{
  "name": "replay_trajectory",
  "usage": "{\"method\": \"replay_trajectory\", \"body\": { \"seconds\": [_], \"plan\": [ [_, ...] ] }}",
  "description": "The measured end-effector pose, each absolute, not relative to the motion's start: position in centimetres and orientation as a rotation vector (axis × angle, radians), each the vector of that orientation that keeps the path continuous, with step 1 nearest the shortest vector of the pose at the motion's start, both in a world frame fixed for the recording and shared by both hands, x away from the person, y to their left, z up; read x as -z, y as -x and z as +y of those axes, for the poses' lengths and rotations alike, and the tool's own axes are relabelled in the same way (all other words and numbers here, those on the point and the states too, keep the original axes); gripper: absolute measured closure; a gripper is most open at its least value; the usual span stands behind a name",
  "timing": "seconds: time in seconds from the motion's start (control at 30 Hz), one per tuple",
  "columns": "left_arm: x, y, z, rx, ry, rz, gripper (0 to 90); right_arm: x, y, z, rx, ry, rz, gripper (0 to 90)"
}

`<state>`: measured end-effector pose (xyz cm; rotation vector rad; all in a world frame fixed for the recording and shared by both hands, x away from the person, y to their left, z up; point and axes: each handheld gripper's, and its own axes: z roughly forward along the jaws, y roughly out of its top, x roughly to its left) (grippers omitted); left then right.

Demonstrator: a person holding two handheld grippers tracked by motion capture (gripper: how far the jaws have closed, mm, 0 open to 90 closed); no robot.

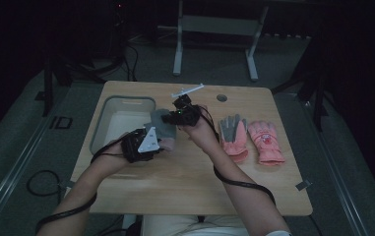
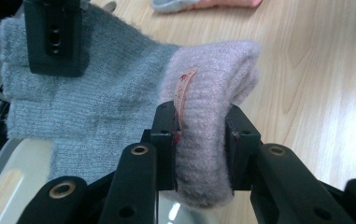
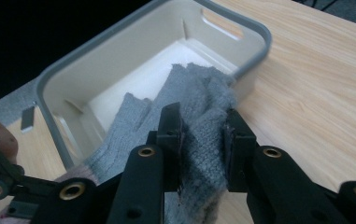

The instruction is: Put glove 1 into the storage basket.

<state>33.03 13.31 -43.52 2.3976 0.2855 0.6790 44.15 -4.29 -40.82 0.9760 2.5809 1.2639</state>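
A grey knitted glove with a pale pink cuff hangs stretched between both grippers, above the table and next to the bin. My left gripper is shut on the pink cuff, which bulges between the pads; in the high view this gripper sits at centre left. My right gripper is shut on the grey finger end, and in the high view it is just beyond the left one. The glove's grey body spans the gap between them.
A grey-rimmed, cream bin stands on the left of the wooden table, with its inside open right behind the glove. Two pink gloves lie flat on the right. A small round hole sits near the far edge.
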Motion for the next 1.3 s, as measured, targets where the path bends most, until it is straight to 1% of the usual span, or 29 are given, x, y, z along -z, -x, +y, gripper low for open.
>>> {"method": "replay_trajectory", "body": {
  "seconds": [0.13,0.2,0.27,0.3,0.4,0.73,0.83,0.97,1.07,1.13,1.17,1.23,1.27,1.3],
  "plan": [
    [43.3,-33.5,14.8,-0.678,-2.411,0.299,69.5,40.6,-44.5,-2.7,-1.267,-0.961,2.574,73.3],
    [43.3,-33.5,14.8,-0.678,-2.411,0.299,69.5,40.6,-44.6,-2.2,-1.268,-0.957,2.576,73.3],
    [43.2,-33.9,16.5,-0.694,-2.425,0.282,69.5,40.6,-45.0,-0.8,-1.257,-0.945,2.586,73.3],
    [43.2,-33.9,16.5,-0.694,-2.425,0.282,69.5,40.6,-45.1,-0.4,-1.256,-0.946,2.586,73.3],
    [43.3,-34.4,18.3,-0.71,-2.424,0.294,69.5,40.5,-45.6,0.9,-1.269,-0.947,2.587,73.3],
    [43.4,-35.8,21.6,-0.689,-2.502,0.378,69.5,41.3,-46.8,5.5,-1.275,-0.919,2.599,73.3],
    [43.7,-36.1,22.1,-0.67,-2.509,0.403,69.5,41.6,-47.0,6.1,-1.278,-0.917,2.6,73.2],
    [45.5,-37.4,22.4,-0.613,-2.569,0.44,69.5,43.8,-47.7,7.3,-1.244,-0.954,2.611,73.1],
    [46.1,-37.9,22.2,-0.599,-2.594,0.444,69.5,44.8,-48.1,7.4,-1.221,-0.968,2.622,73.0],
    [46.6,-38.4,22.0,-0.576,-2.625,0.437,69.5,45.8,-48.5,7.4,-1.188,-0.98,2.639,72.9],
    [46.9,-38.9,21.7,-0.545,-2.654,0.437,69.5,46.1,-48.7,7.4,-1.176,-0.985,2.647,72.5],
    [47.1,-39.2,21.6,-0.532,-2.669,0.433,69.5,46.7,-49.0,7.4,-1.163,-1.002,2.656,69.0],
    [47.5,-39.8,21.4,-0.487,-2.688,0.459,69.4,47.0,-49.1,7.4,-1.154,-1.02,2.662,64.4],
    [47.5,-39.8,21.4,-0.487,-2.688,0.459,69.3,47.2,-49.3,7.2,-1.146,-1.027,2.663,59.3]
  ]
}}
